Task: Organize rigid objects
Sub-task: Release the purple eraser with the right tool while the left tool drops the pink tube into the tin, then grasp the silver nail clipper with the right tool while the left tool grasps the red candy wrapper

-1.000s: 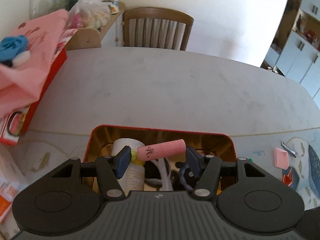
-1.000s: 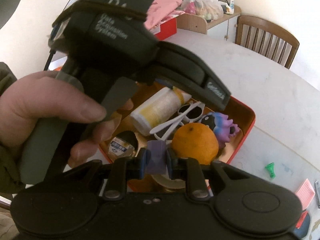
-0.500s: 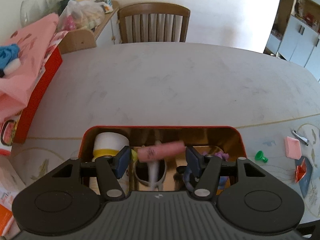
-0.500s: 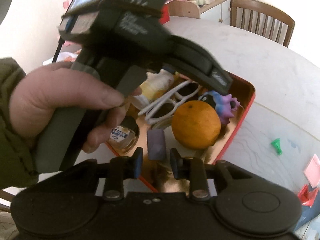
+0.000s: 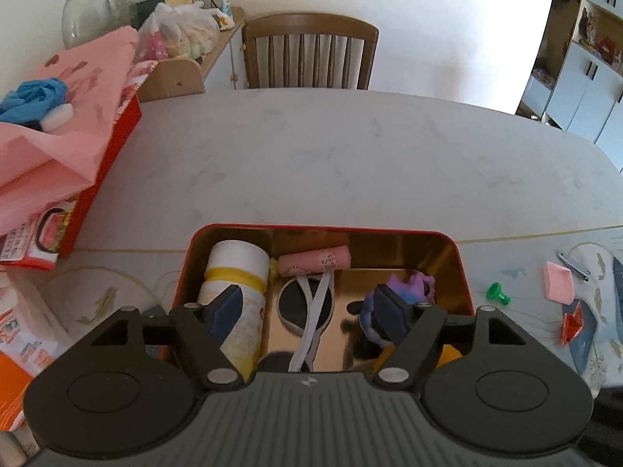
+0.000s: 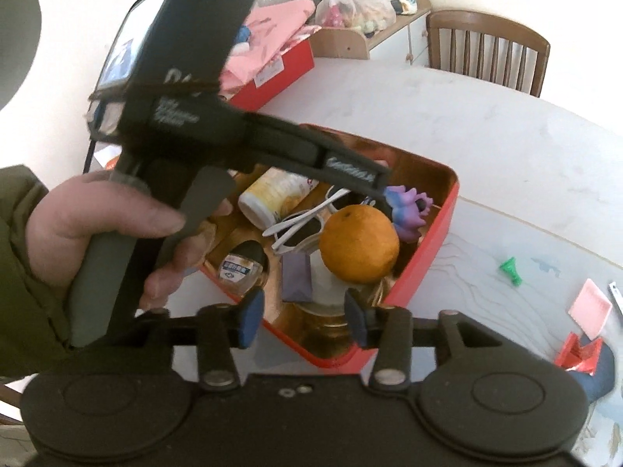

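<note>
A red tin with a gold inside (image 5: 459, 264) (image 6: 436, 233) sits on the table. It holds a pink tube (image 5: 313, 261) at its far wall, a white and yellow bottle (image 5: 233, 280), white sunglasses (image 5: 311, 307), a purple toy (image 5: 412, 286), an orange (image 6: 358, 243), a purple block (image 6: 296, 277) and a small jar (image 6: 237, 270). My left gripper (image 5: 307, 309) is open and empty above the tin. My right gripper (image 6: 301, 317) is open and empty over the tin's near corner. The left gripper's body (image 6: 194, 116) fills the right wrist view's left side.
A green peg (image 5: 497, 294), a pink eraser (image 5: 560, 282), nail clippers (image 5: 572, 261) and a red paper boat (image 5: 572, 323) lie right of the tin. A red box under pink cloth (image 5: 58, 148) stands at the left. A wooden chair (image 5: 309, 52) stands behind the table.
My left gripper opened and the pink tube dropped into the tin's far end. My right gripper opened and the purple block fell into the tin. Both grippers drew back.
</note>
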The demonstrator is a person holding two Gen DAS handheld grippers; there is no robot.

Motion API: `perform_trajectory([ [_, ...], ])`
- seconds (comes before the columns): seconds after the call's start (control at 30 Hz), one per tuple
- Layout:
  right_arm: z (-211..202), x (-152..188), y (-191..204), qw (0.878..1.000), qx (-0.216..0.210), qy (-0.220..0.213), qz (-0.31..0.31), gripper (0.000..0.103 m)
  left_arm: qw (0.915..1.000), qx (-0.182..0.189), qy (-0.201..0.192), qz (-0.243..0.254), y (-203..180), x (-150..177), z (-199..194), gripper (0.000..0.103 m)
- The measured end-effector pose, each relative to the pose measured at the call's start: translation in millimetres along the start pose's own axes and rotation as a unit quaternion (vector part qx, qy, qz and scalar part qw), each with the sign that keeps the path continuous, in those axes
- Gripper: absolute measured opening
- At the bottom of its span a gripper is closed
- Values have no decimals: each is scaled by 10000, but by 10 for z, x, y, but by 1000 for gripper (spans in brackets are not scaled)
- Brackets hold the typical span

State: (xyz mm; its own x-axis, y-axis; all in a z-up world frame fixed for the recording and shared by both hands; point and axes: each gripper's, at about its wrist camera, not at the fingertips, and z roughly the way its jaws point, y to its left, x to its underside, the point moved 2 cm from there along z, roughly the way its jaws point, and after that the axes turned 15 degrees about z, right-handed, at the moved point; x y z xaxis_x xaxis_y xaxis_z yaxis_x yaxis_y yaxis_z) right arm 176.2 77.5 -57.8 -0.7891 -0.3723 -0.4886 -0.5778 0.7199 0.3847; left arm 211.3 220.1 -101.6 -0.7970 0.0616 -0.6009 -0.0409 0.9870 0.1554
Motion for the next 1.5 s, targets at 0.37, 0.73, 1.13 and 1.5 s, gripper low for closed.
perform_trajectory([
  [0.37,-348,48,-142,9993,-130,-295,188,72,9995,-142,-269,-108,-88,71,-377,81],
  [0.73,-775,167,-433,9976,-208,-643,163,94,9980,-238,-578,-107,-467,49,-661,84],
  [1.13,-1244,336,-1195,9960,7,-851,285,103,9972,77,-739,-107,-1090,0,-760,84],
  [1.5,-1473,228,-2067,9895,582,-1149,651,103,9965,373,-751,-10,-1681,-105,-635,84],
])
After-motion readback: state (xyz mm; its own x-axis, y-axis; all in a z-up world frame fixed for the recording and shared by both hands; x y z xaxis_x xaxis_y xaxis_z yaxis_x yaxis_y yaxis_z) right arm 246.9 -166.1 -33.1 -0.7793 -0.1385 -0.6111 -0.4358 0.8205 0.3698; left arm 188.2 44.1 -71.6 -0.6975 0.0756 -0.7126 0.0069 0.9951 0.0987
